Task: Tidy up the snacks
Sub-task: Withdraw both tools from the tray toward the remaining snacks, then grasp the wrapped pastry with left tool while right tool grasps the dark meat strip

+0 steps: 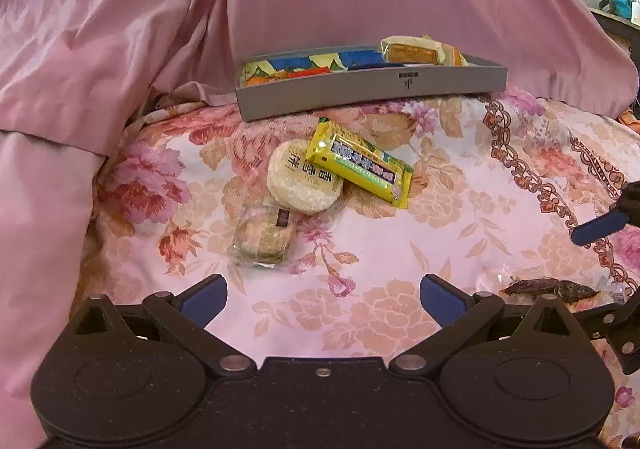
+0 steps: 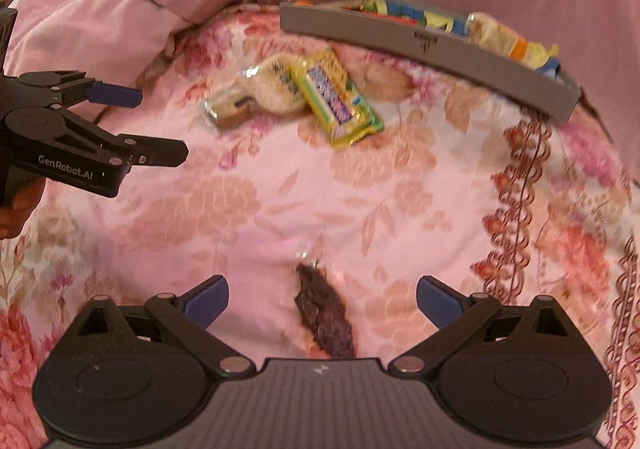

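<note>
Floral bedspread (image 1: 460,185): woven cloth, slight sheen, puckered
Pink quilt (image 1: 100,49): satin-like cloth, glossy, creased
Tray (image 1: 372,89): grey, matt, smooth; card or plastic, cannot tell
Yellow bar (image 1: 360,163): glossy plastic film, printed
Round rice cracker (image 1: 302,179): clear film over a rough, grainy surface
Biscuit pack (image 1: 262,237): clear crinkled film
Dried meat strip (image 2: 326,315): dark, rough, fibrous, under clear wrap
Left gripper (image 1: 323,299): matt black speckled plastic, metal pins, smooth blue pads (image 1: 204,299)
</note>
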The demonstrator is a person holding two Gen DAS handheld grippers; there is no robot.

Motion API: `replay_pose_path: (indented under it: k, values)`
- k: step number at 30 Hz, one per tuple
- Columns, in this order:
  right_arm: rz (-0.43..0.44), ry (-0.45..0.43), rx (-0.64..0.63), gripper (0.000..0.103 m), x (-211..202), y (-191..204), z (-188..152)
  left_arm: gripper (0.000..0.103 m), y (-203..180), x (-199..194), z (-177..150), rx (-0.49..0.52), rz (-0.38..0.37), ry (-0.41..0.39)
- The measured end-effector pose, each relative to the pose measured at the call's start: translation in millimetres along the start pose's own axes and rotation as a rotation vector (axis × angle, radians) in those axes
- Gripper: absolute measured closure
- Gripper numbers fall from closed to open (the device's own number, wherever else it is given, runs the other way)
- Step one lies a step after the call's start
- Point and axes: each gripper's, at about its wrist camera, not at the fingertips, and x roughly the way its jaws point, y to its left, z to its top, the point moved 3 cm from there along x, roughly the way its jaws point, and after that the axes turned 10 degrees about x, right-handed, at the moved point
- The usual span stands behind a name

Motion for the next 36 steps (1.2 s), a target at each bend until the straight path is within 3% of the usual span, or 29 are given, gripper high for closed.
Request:
replay_pose_path:
  k: [9,12,15,17,28,36]
  values:
    - [0.032,0.101,0.094,0.019,25.1,-15.6,-8.8,0.001,1.1,17.5,-6.1,0.004,-0.005,0.032]
    - [0.057,0.092,0.110,0.023,28.1,-19.8,-11.5,0.001,3.9,24.4,-8.4,-0.006,-0.002,0.042]
    - [0.082,0.076,0.128,0.033,30.4,-20.7,-10.0,0.001,6.3,31.2,-9.7,-0.010,0.002,0.051]
    - [0.083,0.060,0.135,0.049,32.0,-20.0,-7.6,0.001,8.5,35.9,-9.7,-0.012,0.007,0.051]
    - [0.103,-0.024,0.117,0.052,58.3,-7.6,21.5,0.001,34.1,68.2,3.7,-0.006,0.078,0.035]
    - [0.132,-0.093,0.126,0.052,91.3,2.8,60.3,0.004,56.8,95.5,18.4,-0.016,0.047,0.051]
